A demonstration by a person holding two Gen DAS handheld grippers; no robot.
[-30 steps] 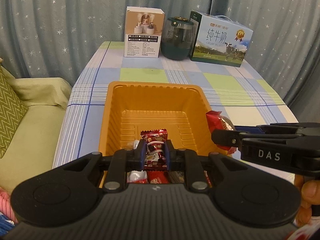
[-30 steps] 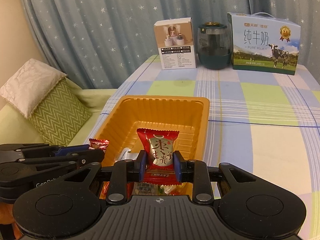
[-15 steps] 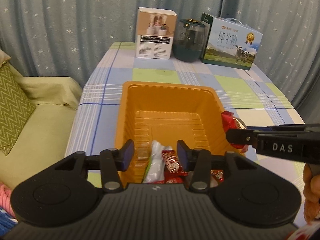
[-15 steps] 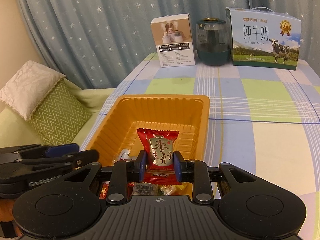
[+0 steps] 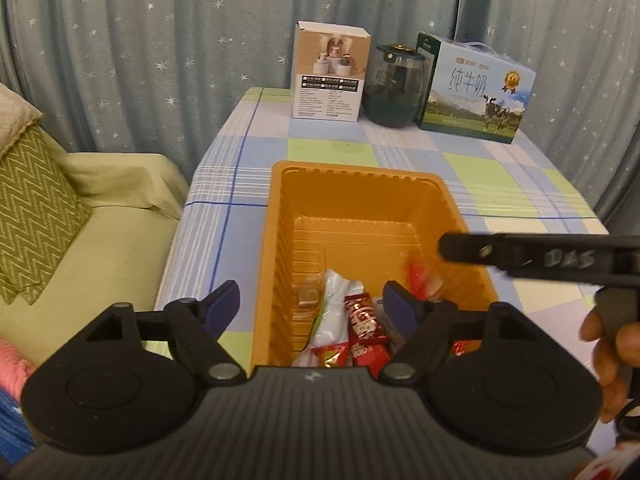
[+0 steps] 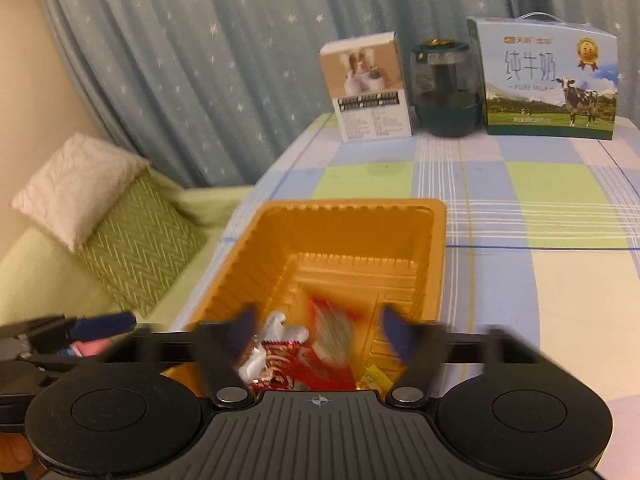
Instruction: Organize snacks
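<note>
Above tray [image 5: 276, 240] rim — both tools apart

Left gripper [image 5: 312, 304]: jaws wide, just been opening, pads pressing nothing; right gripper [image 6: 318, 326]: jaws spread, just been opening, blurred, nothing gripped; the person's right hand [image 5: 608, 354] at 3 o'clock in left view.

Milk carton [image 5: 476, 92], dark jar [image 5: 394, 86], cushions [image 6: 136, 248]
</note>
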